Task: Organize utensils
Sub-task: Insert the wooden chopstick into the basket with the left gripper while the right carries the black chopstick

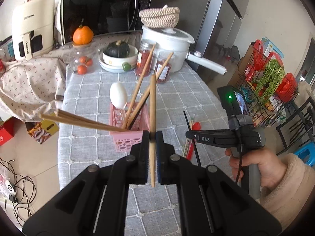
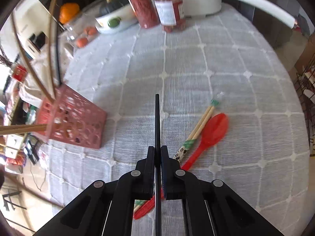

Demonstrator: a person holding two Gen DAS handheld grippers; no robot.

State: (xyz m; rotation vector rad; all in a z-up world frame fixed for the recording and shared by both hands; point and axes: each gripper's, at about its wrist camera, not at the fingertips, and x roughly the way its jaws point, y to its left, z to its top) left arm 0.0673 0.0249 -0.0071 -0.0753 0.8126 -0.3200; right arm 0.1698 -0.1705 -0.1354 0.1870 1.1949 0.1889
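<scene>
Red spoon (image 2: 210,131) handle partly behind right tool (image 2: 157,153).

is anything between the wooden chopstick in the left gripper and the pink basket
Nothing solid blocks it. The left gripper holds the wooden chopstick just in front of the pink basket. Chopsticks and a white spoon already in the basket crowd its opening, so aim for a gap.

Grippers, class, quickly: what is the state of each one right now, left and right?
Left gripper: shut on a wooden chopstick.
Right gripper: shut on a black chopstick.
</scene>
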